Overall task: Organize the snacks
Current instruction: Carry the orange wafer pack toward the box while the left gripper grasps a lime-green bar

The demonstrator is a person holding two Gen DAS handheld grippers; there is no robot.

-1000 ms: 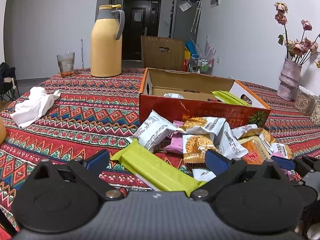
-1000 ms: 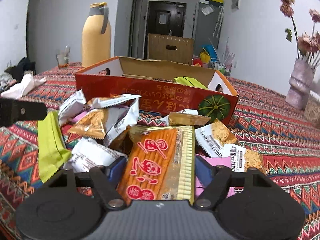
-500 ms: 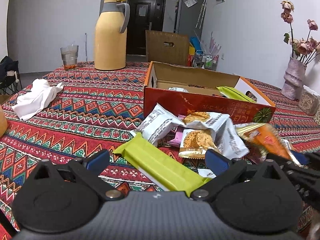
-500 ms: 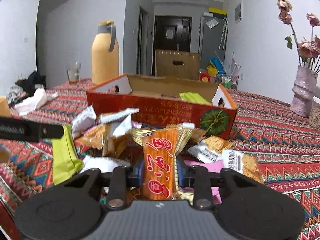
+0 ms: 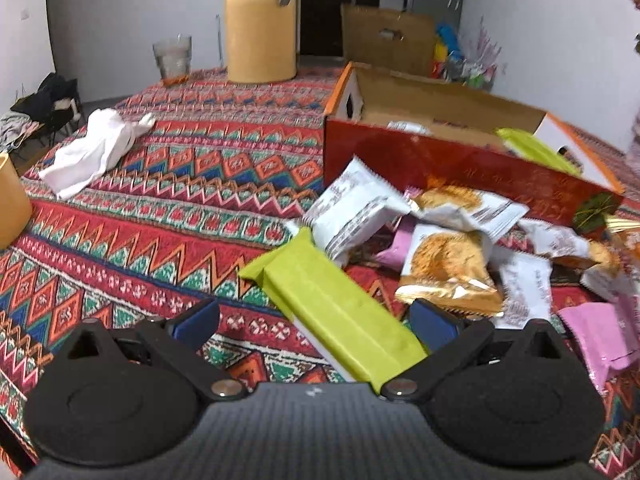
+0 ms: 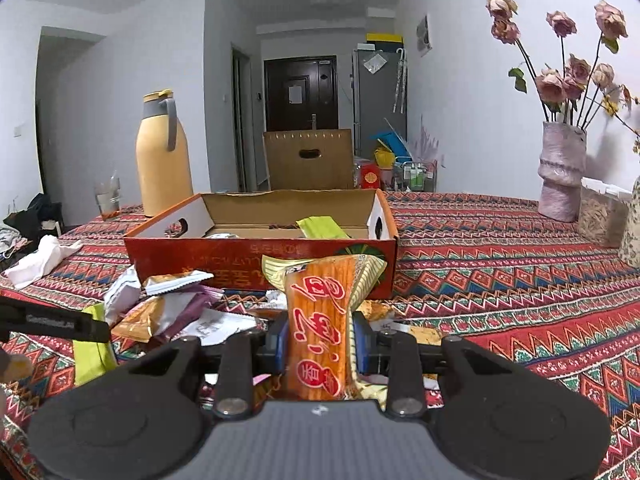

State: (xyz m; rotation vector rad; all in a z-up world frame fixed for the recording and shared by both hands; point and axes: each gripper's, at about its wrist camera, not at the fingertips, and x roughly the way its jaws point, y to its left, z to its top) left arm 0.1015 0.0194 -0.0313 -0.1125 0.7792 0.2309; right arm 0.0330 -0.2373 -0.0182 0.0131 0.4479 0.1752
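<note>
right gripper [image 6: 321, 346] clamped tight on the orange snack pack [image 6: 320, 320], pads pinching its middle, pack standing on end with its long axis upright, lifted clear of the snack pile [image 6: 172, 312]. cardboard box [image 6: 260, 248] sits straight ahead of these jaws, just beyond the pack's top edge; box mouth open, one green packet already leaning inside. right hand is the nearer one to the box, judged from the view.

left gripper [image 5: 314, 320] jaws spread wide, gripping nothing. green bar [image 5: 332, 312] lies on the tablecloth [image 5: 160, 208] between the open fingers, long axis slanting from near the right finger away toward the box's left corner; pads not pressing it.

against a second back: orange pack then lay flat between open right jaws; now it is pinched and raised. left gripper has dipped closer over the green bar.
</note>
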